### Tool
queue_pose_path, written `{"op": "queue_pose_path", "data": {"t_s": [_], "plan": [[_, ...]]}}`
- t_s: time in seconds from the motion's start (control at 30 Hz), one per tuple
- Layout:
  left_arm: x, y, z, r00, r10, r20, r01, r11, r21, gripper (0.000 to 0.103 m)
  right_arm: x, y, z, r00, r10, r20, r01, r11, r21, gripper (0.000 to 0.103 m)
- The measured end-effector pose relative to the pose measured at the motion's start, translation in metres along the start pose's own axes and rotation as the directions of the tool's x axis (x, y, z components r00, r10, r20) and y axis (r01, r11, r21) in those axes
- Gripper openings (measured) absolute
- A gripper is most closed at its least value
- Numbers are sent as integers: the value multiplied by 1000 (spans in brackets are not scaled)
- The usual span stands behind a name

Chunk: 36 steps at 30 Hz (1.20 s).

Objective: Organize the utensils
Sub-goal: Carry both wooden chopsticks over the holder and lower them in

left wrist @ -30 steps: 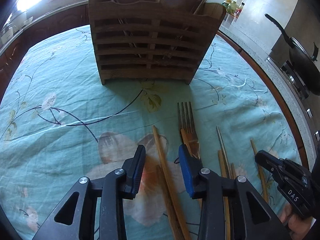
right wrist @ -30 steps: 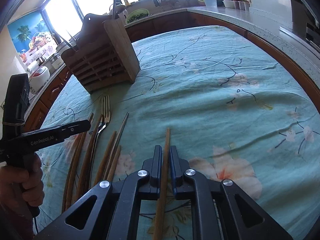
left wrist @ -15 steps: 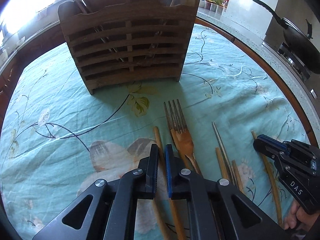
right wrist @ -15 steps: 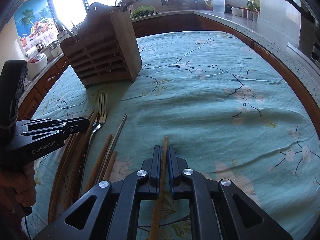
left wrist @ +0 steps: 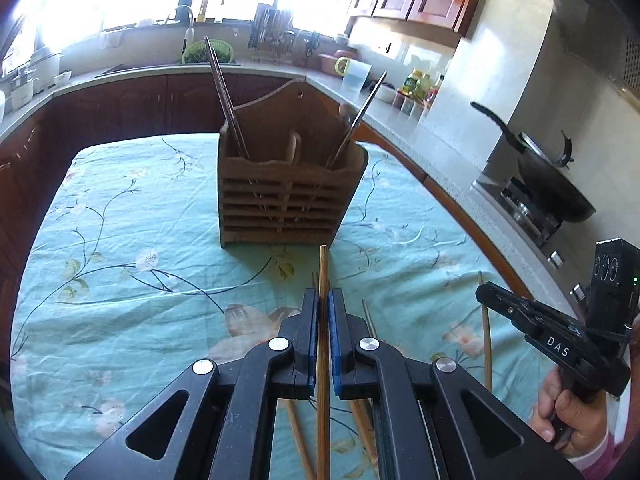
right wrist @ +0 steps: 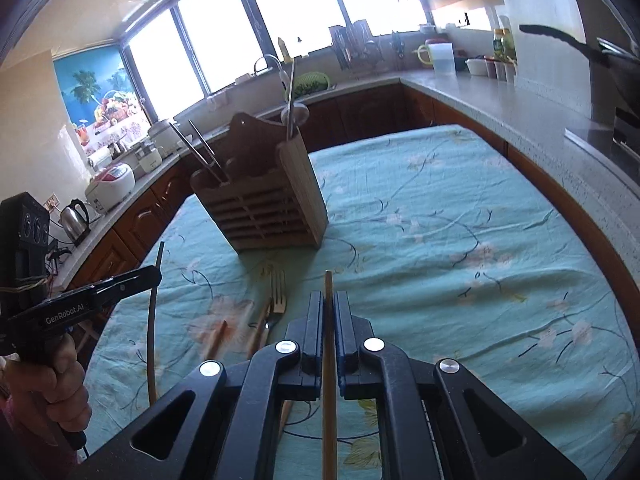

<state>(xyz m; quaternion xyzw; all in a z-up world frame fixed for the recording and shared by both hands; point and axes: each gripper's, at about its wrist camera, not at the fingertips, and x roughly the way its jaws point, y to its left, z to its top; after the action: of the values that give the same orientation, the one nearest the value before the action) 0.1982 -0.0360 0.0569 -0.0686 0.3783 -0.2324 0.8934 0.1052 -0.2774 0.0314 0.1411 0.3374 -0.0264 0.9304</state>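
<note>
A slatted wooden utensil holder (left wrist: 288,196) stands on the teal floral cloth, with chopsticks and a metal utensil in it; it also shows in the right wrist view (right wrist: 264,208). My left gripper (left wrist: 323,300) is shut on a wooden chopstick (left wrist: 323,272) and holds it above the cloth, pointing at the holder. My right gripper (right wrist: 328,302) is shut on another wooden chopstick (right wrist: 328,284), also lifted. A fork (right wrist: 278,292) and several chopsticks (right wrist: 218,336) lie on the cloth below.
The cloth-covered table (left wrist: 120,240) is ringed by kitchen counters. A wok (left wrist: 548,184) sits on the stove at right. A kettle (right wrist: 76,216) and rice cooker (right wrist: 114,186) stand on the left counter. The left gripper shows in the right wrist view (right wrist: 154,274).
Both grippers have lifted off the cloth, each with a chopstick held. The left gripper closed on its chopstick a second ago. Views now tilt up toward the holder.
</note>
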Motion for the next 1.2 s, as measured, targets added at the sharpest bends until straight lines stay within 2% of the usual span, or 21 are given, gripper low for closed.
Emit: {"op": "queue_pose_path", "data": {"t_s": [0.23,0.43,1.0,1.2], "plan": [[-68,15,-7,995,-47,91,50,998,-32,3,-49,21,28,989,32,147,-27,999,-36,5],[-102,22,-10,986,-73,147,77,997,-25,3,-70,33,44,973,57,222,-44,997,-61,5],[-114,32,-2,971,-55,233,67,997,-44,3,-65,47,59,963,84,255,-66,995,-77,5],[-113,36,9,959,-45,280,63,997,-55,3,-59,45,67,960,89,265,-74,995,-68,5]]}}
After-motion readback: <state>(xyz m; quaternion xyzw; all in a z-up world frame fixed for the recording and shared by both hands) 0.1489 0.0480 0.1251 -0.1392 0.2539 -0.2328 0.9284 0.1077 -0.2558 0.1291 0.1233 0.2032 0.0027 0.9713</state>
